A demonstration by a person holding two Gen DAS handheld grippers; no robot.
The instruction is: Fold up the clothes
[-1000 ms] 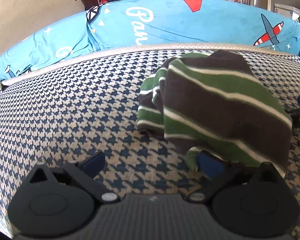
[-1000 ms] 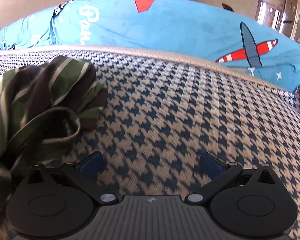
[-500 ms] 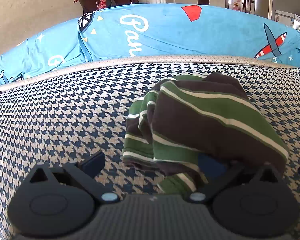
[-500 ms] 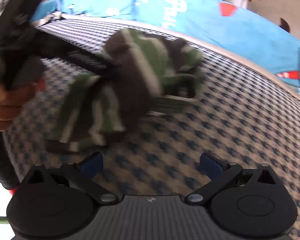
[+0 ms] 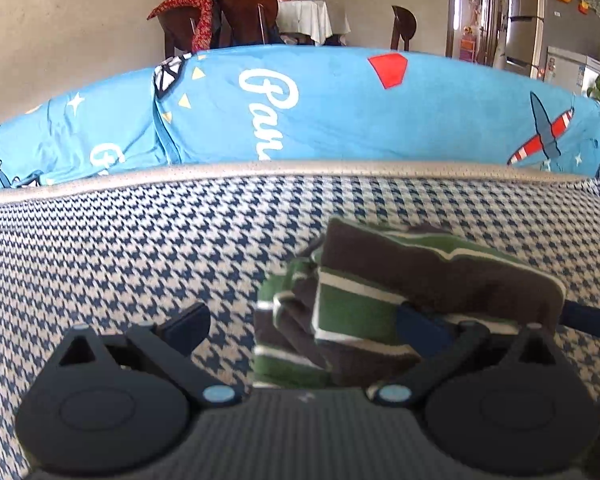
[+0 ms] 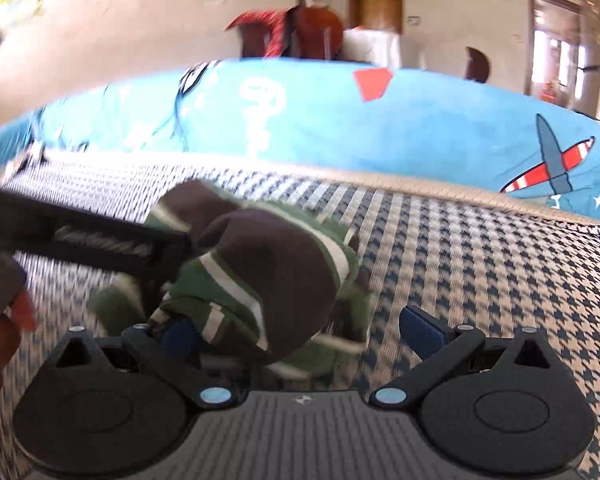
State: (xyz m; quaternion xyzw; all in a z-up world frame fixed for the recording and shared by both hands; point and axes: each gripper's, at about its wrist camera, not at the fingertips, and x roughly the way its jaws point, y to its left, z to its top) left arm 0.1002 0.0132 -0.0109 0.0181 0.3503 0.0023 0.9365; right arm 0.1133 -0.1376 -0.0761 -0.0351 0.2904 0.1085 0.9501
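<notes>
Bunched green-and-brown striped garment point(image 5: 412, 280) on the houndstooth cushion point(image 5: 140, 248), left gripper point(image 5: 304, 320) wide open, garment draped over one finger, right gripper point(image 6: 300, 330) likewise spread at the garment, gripping nothing

Both your wrist cameras sit low and close over the houndstooth cushion point(image 5: 140, 248), facing the blue blanket point(image 5: 340, 120); they share the striped garment point(image 5: 420, 276) and the room behind.

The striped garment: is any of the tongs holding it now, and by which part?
Neither. Both tongs, left and right, are open around the bunched garment; it drapes over one finger of each.
</notes>
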